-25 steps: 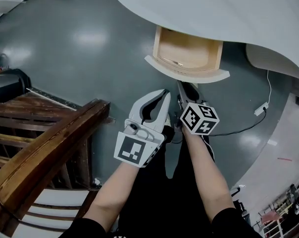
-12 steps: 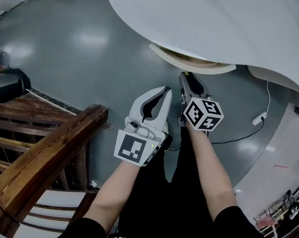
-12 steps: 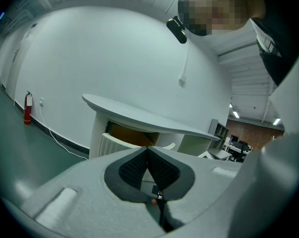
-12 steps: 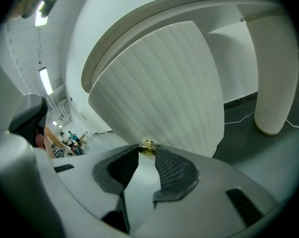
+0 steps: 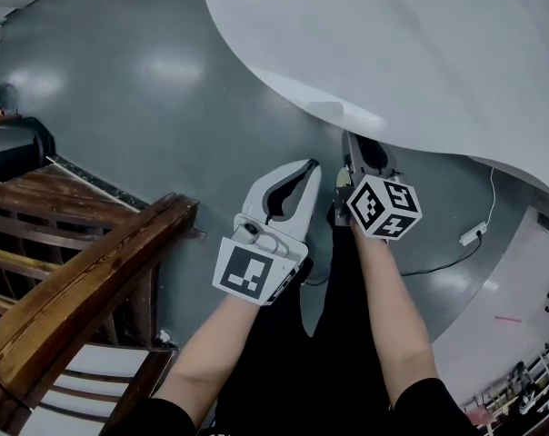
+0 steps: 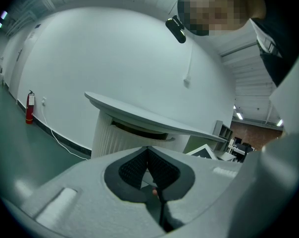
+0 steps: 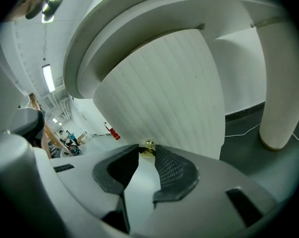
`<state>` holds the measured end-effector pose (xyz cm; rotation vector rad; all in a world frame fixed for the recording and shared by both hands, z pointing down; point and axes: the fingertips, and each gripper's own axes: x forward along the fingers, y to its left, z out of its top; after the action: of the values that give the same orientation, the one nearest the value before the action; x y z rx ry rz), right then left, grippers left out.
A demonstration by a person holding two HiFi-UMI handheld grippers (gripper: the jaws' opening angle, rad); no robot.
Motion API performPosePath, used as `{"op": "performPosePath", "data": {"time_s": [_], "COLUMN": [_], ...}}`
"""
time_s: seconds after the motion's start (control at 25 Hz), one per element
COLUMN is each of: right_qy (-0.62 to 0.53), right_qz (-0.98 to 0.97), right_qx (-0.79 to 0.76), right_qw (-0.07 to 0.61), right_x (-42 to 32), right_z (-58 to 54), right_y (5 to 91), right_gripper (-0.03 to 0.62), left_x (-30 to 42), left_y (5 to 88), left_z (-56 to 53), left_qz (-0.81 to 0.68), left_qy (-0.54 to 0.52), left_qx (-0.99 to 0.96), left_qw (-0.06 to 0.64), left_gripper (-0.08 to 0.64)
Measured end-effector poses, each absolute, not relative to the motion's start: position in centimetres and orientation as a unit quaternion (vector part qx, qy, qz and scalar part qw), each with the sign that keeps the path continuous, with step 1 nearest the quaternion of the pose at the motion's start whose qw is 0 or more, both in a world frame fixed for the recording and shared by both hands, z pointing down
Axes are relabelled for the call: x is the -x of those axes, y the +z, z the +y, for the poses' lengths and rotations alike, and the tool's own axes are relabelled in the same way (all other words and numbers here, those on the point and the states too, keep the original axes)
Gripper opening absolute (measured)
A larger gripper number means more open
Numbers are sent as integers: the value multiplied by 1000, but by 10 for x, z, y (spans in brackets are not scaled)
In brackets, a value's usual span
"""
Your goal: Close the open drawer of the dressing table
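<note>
The white dressing table top fills the upper right of the head view. Only a thin curved sliver of the drawer front shows under its edge. In the right gripper view the ribbed white drawer front stands close ahead. My right gripper is shut on its small gold knob, which sits at the fingertips. In the head view this gripper reaches under the table's edge. My left gripper hangs beside it, shut and holding nothing. It points at the table from farther back.
A dark wooden chair frame stands close at the left. A cable and power strip lie on the grey floor at the right. One white table leg stands right of the drawer. A red fire extinguisher is by the far wall.
The drawer stood well out with its wooden inside showing; it has slid in under the table top. Both grippers have moved forward towards the table, the right one more.
</note>
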<state>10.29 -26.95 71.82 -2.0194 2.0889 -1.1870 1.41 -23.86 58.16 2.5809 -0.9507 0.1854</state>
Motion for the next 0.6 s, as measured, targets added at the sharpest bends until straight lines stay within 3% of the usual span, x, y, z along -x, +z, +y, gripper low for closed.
{"op": "performPosePath", "data": {"time_s": [0.6], "right_qy": [-341], "right_qz": [683], "right_qx": [645], "right_qw": [6], "right_x": [-131], "right_z": [-309], "right_y": [713], "right_gripper": [112], "left_x": [-22], "left_y": [597], "left_z": [-250], "left_qz": [-352], "left_qy": [66], "left_qx": [-914], "left_qw": [192], "left_gripper": [9]}}
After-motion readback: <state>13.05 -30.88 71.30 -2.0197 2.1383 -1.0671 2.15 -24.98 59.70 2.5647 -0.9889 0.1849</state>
